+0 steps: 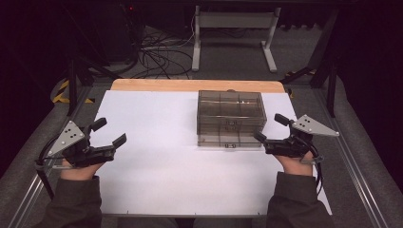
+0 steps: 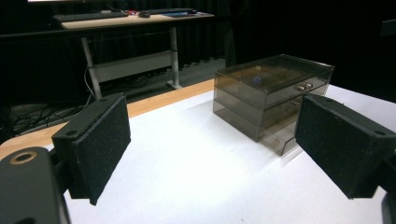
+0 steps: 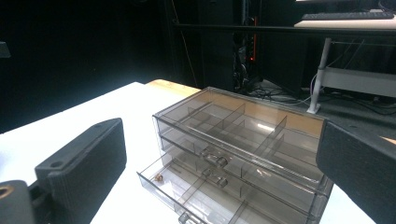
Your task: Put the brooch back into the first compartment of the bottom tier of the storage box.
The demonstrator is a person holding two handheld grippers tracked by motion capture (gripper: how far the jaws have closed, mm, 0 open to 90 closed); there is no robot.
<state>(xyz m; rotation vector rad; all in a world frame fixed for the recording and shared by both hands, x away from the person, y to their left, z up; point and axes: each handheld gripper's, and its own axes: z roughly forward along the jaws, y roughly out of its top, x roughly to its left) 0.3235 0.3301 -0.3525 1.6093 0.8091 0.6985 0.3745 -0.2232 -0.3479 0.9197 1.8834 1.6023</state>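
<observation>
A smoky clear plastic drawer box [image 1: 231,118] stands on the white sheet, right of the table's middle. It has stacked drawers with small knobs [image 3: 219,161]; its bottom drawer [image 3: 187,198] is pulled partly out and holds a tiny brown item [image 3: 159,177]. A small blue item [image 2: 257,80] lies in a top compartment. My left gripper [image 1: 110,131] rests open at the sheet's left edge, well away from the box [image 2: 271,100]. My right gripper [image 1: 270,128] is open just right of the box's front corner, with nothing between its pads [image 3: 86,163].
The white sheet [image 1: 157,161] covers most of the table; a wooden strip [image 1: 190,85] runs along the far edge. Metal rails [image 1: 354,161] flank the table. Beyond it stand a white desk frame [image 1: 233,33] and loose cables [image 1: 159,57] on the floor.
</observation>
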